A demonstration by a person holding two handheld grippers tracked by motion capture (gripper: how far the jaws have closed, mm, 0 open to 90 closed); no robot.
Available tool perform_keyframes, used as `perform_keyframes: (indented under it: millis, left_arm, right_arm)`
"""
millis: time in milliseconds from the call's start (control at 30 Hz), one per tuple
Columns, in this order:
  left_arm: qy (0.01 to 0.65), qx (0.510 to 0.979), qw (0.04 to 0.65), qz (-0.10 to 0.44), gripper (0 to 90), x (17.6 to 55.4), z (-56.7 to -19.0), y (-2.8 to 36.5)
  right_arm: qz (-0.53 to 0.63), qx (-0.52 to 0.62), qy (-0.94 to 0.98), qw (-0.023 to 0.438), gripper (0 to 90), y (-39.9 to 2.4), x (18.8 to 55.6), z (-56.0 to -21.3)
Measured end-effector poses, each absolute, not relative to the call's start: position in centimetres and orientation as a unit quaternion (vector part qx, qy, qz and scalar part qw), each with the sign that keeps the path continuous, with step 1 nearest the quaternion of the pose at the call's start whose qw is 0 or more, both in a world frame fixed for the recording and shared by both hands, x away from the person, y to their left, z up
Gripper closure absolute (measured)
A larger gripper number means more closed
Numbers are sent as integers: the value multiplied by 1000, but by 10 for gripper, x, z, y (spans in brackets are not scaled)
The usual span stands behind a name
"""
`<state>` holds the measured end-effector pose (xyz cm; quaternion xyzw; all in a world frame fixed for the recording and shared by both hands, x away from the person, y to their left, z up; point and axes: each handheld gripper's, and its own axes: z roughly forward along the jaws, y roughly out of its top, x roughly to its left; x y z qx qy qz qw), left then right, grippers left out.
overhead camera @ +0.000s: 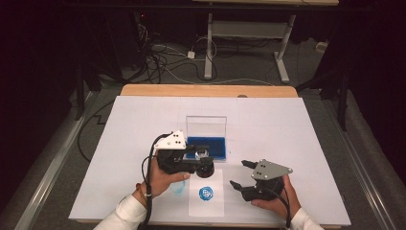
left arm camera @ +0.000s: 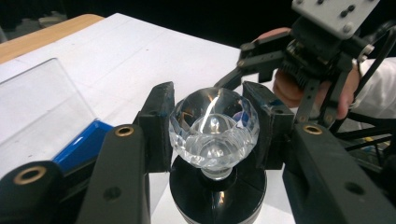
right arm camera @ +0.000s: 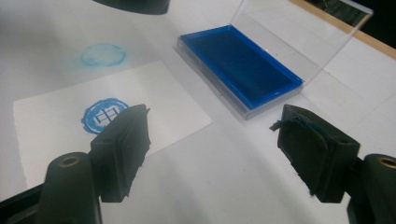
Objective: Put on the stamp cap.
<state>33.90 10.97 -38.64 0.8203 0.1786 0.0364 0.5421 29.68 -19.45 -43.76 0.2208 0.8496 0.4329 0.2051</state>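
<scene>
Clamping the faceted glass knob of a stamp (left arm camera: 214, 128), the left gripper (overhead camera: 201, 160) sits at the centre of the high view, its pads pressed against both sides of the knob; the stamp's black round base shows below the knob in the left gripper view, over the near edge of the paper; the right gripper (overhead camera: 239, 175) rests lower right of centre in the high view, its jaws apart with nothing between them. Just behind the stamp, toward the top of the high view, lies a blue ink pad (overhead camera: 210, 146) with its clear lid (overhead camera: 206, 125) standing upright; a small sheet of paper (overhead camera: 206, 203) lies at lower centre and bears a round blue print (overhead camera: 206, 194); a fainter blue smudge (right arm camera: 103, 54) marks the surface at upper left of the right gripper view. A white cover (overhead camera: 287, 124) spreads over a wooden table (overhead camera: 206, 90); beyond it, at the top of the high view, grey floor, tangled cables (overhead camera: 163, 60) and the legs of another table (overhead camera: 249, 38) sit in a dark room.
</scene>
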Motion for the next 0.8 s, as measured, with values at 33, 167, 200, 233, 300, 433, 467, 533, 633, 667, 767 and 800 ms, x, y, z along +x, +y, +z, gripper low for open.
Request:
perform_keyframes:
  millis: [33, 167, 200, 233, 300, 433, 467, 533, 633, 667, 767, 800]
  left_arm:
    - [180, 820, 541, 39, 546, 339, -386, 111]
    - [184, 819, 541, 48, 546, 340, -384, 118]
    - [185, 819, 541, 49, 546, 341, -383, 120]
    - [187, 818, 542, 51, 546, 341, -383, 121]
    - [188, 818, 541, 55, 546, 342, -382, 125]
    - [194, 818, 538, 64, 546, 344, -382, 132]
    - [196, 819, 535, 69, 546, 345, -382, 133]
    - [199, 818, 536, 70, 546, 347, -382, 137]
    - [204, 818, 532, 77, 546, 349, -382, 143]
    - [207, 817, 532, 80, 546, 350, -382, 145]
    - [213, 815, 532, 85, 546, 351, -381, 151]
    - [216, 814, 531, 89, 546, 352, -381, 153]
  right_arm:
    - [432, 222, 849, 208, 245, -196, 296, -437]
    - [430, 232, 844, 223, 238, -207, 293, -434]
    - [428, 235, 843, 226, 236, -210, 292, -434]
    - [430, 237, 841, 227, 235, -213, 292, -434]
    - [429, 245, 838, 233, 228, -220, 290, -433]
    - [423, 257, 834, 242, 227, -231, 288, -432]
    - [422, 258, 833, 246, 228, -234, 288, -433]
    - [420, 263, 832, 250, 229, -238, 287, -433]
    - [420, 270, 829, 253, 230, -244, 286, -432]
    - [419, 272, 827, 256, 230, -246, 285, -432]
    - [419, 276, 825, 261, 230, -252, 284, -432]
    - [419, 280, 823, 261, 230, -253, 283, -432]
